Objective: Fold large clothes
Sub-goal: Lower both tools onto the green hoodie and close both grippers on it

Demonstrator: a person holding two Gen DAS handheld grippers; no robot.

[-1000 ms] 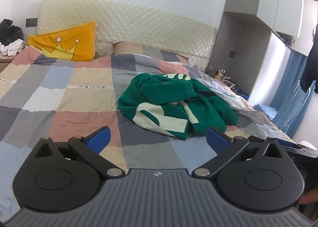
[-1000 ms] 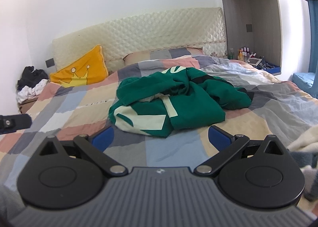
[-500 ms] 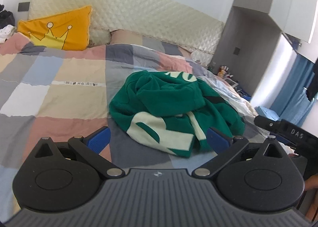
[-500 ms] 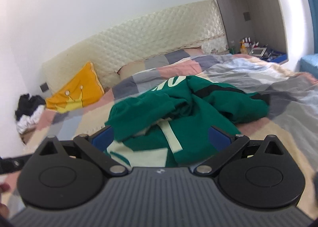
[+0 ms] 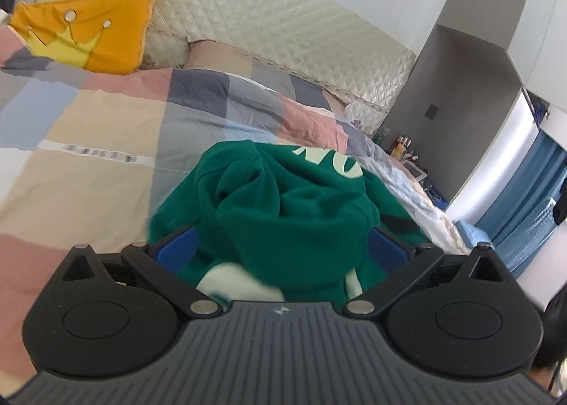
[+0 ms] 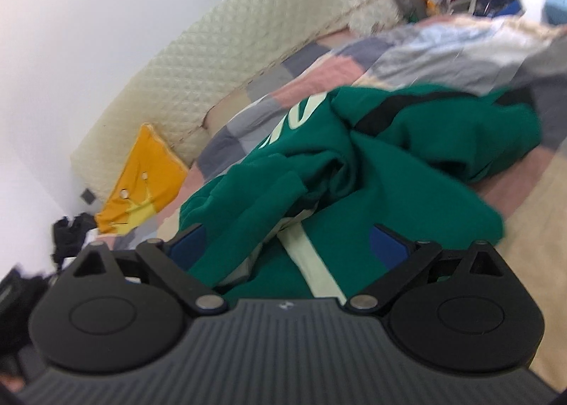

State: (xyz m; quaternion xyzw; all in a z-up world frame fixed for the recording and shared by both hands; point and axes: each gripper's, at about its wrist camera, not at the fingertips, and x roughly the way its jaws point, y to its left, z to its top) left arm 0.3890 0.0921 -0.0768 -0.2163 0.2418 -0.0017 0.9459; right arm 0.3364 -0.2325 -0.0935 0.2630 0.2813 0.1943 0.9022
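The crumpled green sweatshirt (image 5: 283, 213) fills the gap between the spread jaws of both grippers, with bare patchwork quilt (image 5: 88, 128) free to its left up to the orange crown cushion (image 5: 88, 32) and quilted headboard (image 5: 269, 25)

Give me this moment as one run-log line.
stage: reaching | left gripper: open, straddling crumpled green sweatshirt | right gripper: open over it | patchwork bedspread: sweatshirt unfolded

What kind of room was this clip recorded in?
Almost certainly a home bedroom: a bed with a patchwork quilt cover, a cream quilted headboard, an orange crown-print pillow, and a crumpled green sweatshirt lying on the quilt.
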